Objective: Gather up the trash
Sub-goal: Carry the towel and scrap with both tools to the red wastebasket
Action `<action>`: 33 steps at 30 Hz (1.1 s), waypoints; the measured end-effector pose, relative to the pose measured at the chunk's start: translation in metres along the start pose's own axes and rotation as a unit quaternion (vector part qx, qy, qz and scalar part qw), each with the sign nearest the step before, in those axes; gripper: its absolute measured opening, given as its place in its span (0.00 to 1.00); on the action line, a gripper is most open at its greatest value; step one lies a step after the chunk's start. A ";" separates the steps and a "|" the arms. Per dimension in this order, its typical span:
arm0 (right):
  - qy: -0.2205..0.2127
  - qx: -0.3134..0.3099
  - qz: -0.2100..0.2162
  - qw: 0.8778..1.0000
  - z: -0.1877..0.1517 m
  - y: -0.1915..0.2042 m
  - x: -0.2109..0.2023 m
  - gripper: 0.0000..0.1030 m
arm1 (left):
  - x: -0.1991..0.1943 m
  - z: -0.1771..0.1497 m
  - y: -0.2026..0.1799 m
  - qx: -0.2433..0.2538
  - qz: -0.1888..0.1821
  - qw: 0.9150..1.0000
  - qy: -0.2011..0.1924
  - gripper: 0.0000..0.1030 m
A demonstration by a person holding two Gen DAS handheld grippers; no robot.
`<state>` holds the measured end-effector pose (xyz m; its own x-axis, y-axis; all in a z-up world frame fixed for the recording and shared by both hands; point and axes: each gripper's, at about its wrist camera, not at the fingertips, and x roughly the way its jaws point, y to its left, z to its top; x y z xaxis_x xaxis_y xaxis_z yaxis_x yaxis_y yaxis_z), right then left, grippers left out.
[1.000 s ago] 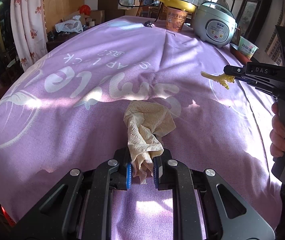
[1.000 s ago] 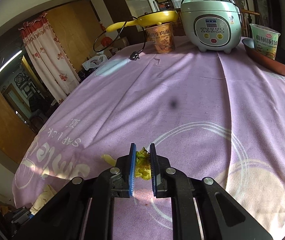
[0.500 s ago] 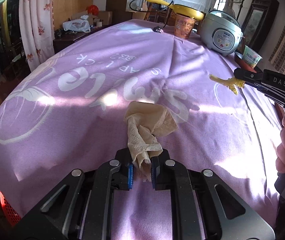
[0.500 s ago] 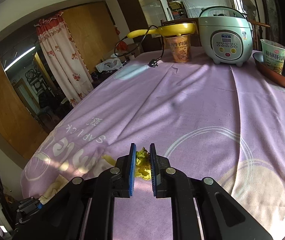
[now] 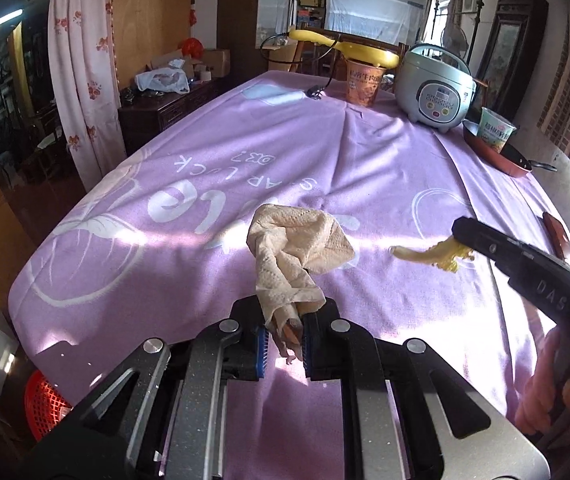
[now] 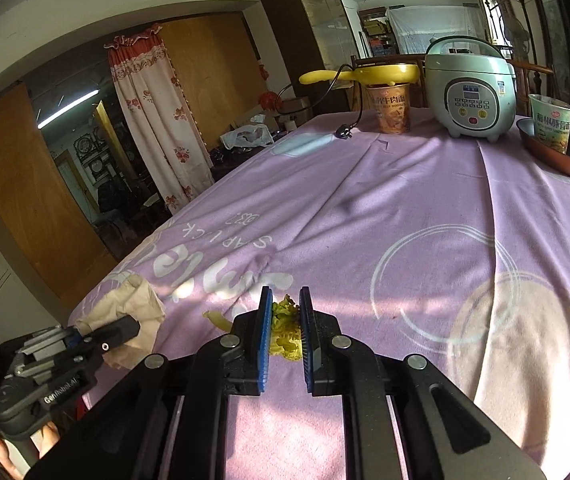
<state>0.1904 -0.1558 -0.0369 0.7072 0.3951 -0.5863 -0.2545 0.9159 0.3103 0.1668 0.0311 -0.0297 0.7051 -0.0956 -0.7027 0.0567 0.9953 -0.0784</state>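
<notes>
Two grippers, each pinching one piece of trash above the purple tablecloth (image 5: 385,168).
- Left gripper (image 5: 283,338): blue pads clamped on one crumpled beige paper napkin (image 5: 297,244), held near the table's near edge.
- Right gripper (image 6: 285,334): pads pressed on one yellow-green vegetable scrap (image 6: 283,320), right of the napkin.

Far end:
- one rice cooker (image 5: 437,88);
- two instant noodle cups (image 5: 365,84), the left one under a yellow pan (image 5: 349,48), the right one in a red pan (image 5: 497,152);
- one plug (image 6: 343,132).

One red basket (image 5: 47,408), near left, mostly hidden. The hand (image 5: 541,396) is blurred.
</notes>
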 end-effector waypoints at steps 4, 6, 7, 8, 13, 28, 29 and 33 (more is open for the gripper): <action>0.007 0.006 0.004 1.000 -0.006 -0.004 0.000 0.13 | -0.008 0.003 0.006 -0.023 0.006 1.000 0.001 0.14; 0.007 0.010 0.012 1.000 -0.006 -0.006 -0.001 0.13 | -0.014 0.001 0.011 -0.032 0.012 0.999 -0.003 0.14; 0.006 0.009 0.015 1.000 -0.007 -0.005 -0.002 0.13 | -0.018 -0.001 0.014 -0.035 0.018 0.999 -0.006 0.14; 0.005 0.007 0.019 1.000 -0.007 -0.005 -0.003 0.13 | -0.023 -0.004 0.019 -0.040 0.023 0.999 -0.008 0.14; 0.004 -0.011 0.037 0.999 -0.011 0.006 -0.006 0.13 | -0.042 -0.021 0.052 -0.067 0.045 0.997 -0.013 0.14; 0.022 -0.054 0.124 0.991 -0.008 0.112 -0.004 0.13 | -0.091 -0.132 0.262 -0.233 0.174 0.957 -0.005 0.14; 0.027 -0.065 0.135 0.988 -0.010 0.128 -0.003 0.13 | -0.087 -0.144 0.275 -0.247 0.173 0.953 0.006 0.14; 0.055 -0.103 0.172 0.978 -0.024 0.190 0.009 0.13 | -0.065 -0.177 0.309 -0.275 0.175 0.944 0.047 0.15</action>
<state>0.1322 0.0233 -0.0010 0.4833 0.6773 -0.5547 -0.6006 0.7175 0.3528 0.0135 0.3426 -0.1334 0.5459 0.2108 -0.8109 -0.5615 0.8104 -0.1673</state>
